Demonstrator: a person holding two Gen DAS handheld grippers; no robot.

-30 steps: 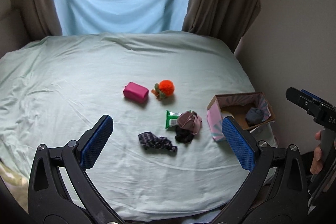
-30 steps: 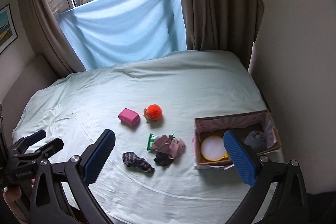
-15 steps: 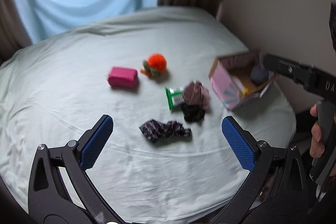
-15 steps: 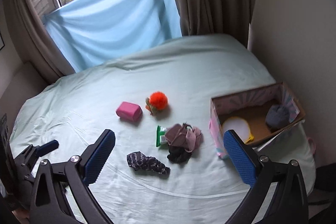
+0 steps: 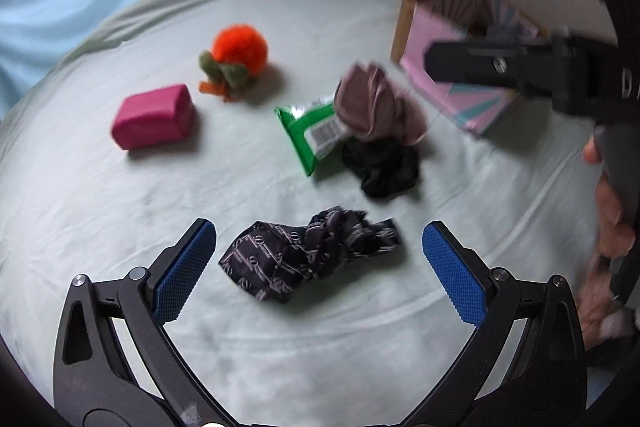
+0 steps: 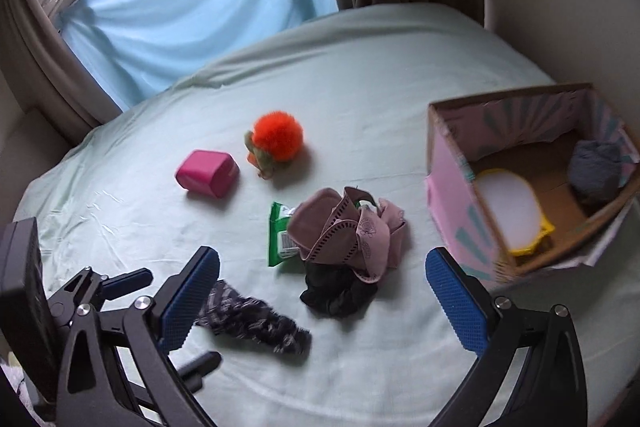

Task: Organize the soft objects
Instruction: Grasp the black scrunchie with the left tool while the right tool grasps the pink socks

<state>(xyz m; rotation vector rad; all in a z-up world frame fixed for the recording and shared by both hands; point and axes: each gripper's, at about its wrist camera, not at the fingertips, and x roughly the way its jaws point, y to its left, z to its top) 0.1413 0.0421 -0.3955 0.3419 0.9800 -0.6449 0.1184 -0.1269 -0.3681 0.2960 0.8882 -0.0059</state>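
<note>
The left gripper (image 5: 318, 261) stands wide, its blue pads well apart at the lower part of the left wrist view, with nothing between them but the dark patterned cloth (image 5: 308, 257) lying crumpled on the pale green bed sheet (image 5: 120, 219) in the gap ahead. The right gripper (image 6: 322, 293) is likewise spread wide and holds nothing; the black cloth (image 6: 340, 291) lies on the sheet ahead of its gap. In the right wrist view the patterned cloth sits at lower left, blurred, its near end hidden behind the left-hand pad. The mauve cloth (image 6: 348, 231) is bunched at centre frame, touching the black cloth below it and covering the right part of the green packet (image 6: 280, 235), whose print cannot be read. The pink block (image 6: 208, 173) and the orange pompom toy (image 6: 276, 143) lie side by side above centre, just apart. The cardboard box (image 6: 452, 179) stands at right of frame, open-topped, holding a yellow-rimmed round item (image 6: 510, 207) and a grey cloth (image 6: 596, 173); its far corner is cut off by the fisheye edge. In the left wrist view the box is smeared by motion and partly masked by the body of the right-hand tool, so its contents cannot be made out there. The hand at the right margin of that view is blurred and mostly hidden.
</note>
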